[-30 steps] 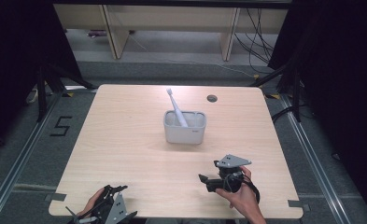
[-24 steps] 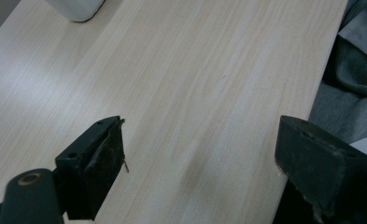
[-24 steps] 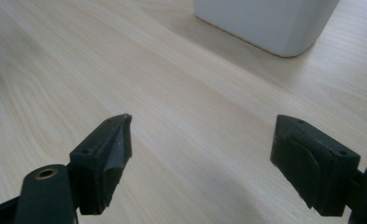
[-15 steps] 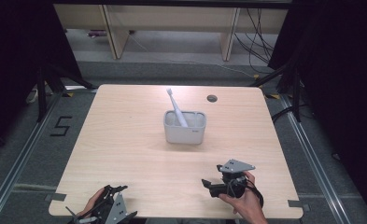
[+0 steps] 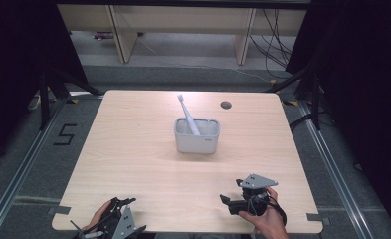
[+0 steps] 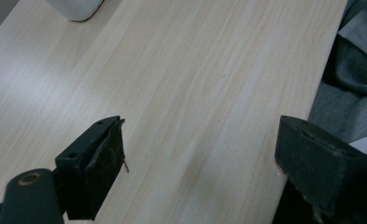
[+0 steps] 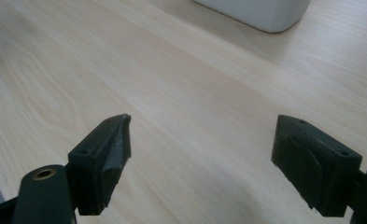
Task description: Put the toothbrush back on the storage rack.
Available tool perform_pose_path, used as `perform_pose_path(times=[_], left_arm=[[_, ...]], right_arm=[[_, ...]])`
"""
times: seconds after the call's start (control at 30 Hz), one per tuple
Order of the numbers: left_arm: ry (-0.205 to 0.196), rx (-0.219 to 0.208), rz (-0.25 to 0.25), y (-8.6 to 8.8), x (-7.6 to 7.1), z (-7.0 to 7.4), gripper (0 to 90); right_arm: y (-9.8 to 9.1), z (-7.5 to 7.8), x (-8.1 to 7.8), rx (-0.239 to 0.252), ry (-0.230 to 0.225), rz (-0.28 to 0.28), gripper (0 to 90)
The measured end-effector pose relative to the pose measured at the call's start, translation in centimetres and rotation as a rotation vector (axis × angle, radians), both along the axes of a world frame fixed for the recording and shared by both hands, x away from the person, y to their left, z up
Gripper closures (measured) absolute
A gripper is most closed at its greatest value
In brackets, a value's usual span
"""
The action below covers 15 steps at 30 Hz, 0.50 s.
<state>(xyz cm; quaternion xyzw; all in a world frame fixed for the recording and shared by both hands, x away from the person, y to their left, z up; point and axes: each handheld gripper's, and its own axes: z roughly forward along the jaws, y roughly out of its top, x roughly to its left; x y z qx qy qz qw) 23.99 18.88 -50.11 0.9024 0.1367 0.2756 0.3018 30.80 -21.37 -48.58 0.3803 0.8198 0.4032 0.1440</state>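
Both hand-held grippers [image 6: 200,154] [image 7: 200,163] wide open, empty.

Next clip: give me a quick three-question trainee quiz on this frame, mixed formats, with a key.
1. True or false: the toothbrush lies flat on the table.
2. The white holder stands: A) at the table's near edge, B) near its middle, C) on the floor.
3. Fill in: both the left hand-held gripper and the right hand-held gripper have jaws that are ____.

Key: 1 false, it leans in the holder; 2 B; 3 open.
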Motion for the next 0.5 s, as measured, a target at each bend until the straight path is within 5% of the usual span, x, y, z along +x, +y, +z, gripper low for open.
perform_pose_path(times=[0.2, 0.4, 0.5], left_arm=[[0.008, 0.005, -0.004, 0.0, 0.0, 0.0, 15.3], [0.005, 0.003, 0.000, 0.0, 0.0, 0.0, 15.3], [0.006, 0.004, 0.000, 0.0, 0.0, 0.0, 15.3]], right_arm=[[-0.4, -0.3, -0.2, 0.011, 0.005, 0.017, 19.2], [-0.4, -0.2, -1.0, 0.022, 0.042, -0.023, 16.4], [-0.7, -0.3, -1.1, 0.010, 0.018, -0.005, 16.3]])
